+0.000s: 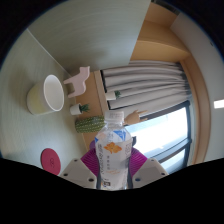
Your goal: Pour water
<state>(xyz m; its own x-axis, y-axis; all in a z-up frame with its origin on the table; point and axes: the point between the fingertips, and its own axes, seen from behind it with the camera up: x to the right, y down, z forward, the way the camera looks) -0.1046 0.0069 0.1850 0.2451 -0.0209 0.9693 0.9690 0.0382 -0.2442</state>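
The hand-held gripper [113, 176] is clenched on a clear plastic water bottle [113, 150], with one finger pressing on each side of the bottle's lower body. The pink pads [92, 160] show at either side of the bottle. The bottle carries a label with an orange and blue print and is closed by a white cap [114, 118]. The whole view is tilted.

Beyond the fingers and to the left, a pale cream cup [46, 94] stands on the light surface [35, 125]. A white figurine [77, 78] stands to the right of the cup. A small green object [86, 123] lies between the cup and the bottle cap. A pink round item [49, 158] lies near the left finger.

Far right, grey curtains [140, 80] hang along a bright window [165, 135].
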